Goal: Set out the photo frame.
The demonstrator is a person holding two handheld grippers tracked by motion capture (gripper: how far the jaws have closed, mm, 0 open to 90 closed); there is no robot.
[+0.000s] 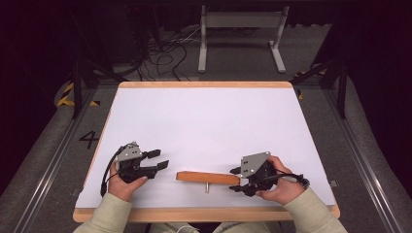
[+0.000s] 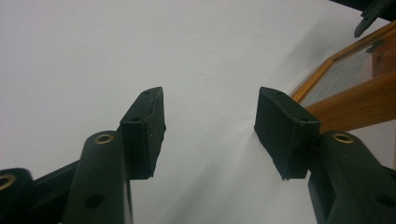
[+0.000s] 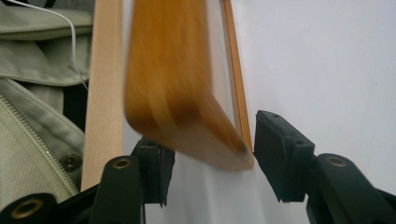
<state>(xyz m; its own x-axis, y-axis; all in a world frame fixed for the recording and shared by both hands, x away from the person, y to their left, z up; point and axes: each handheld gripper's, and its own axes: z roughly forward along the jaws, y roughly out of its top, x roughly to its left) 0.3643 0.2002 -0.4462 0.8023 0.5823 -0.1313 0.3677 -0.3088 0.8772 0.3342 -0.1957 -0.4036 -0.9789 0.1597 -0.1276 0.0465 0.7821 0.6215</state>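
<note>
A wooden picture frame (image 1: pixel 206 177) with a glass pane stands on its edge near the table's front, and a small peg sticks out of it toward me. My right gripper (image 1: pixel 236 179) is at the frame's right end, open, one jaw on each side of it. In the right gripper view the frame (image 3: pixel 177 84) is blurred and its corner sits between the jaws of the right gripper (image 3: pixel 210 154). My left gripper (image 1: pixel 158 160) rests left of the frame, open and holding nothing. The left gripper (image 2: pixel 210 126) points at the frame (image 2: pixel 355 102), a short way off.
The white table top has a light wooden rim (image 1: pixel 204 213). A grey metal stand (image 1: pixel 240 22) and loose cables (image 1: pixel 165 53) lie on the floor beyond the far edge. My jacket (image 3: pixel 37 93) shows past the table's near edge.
</note>
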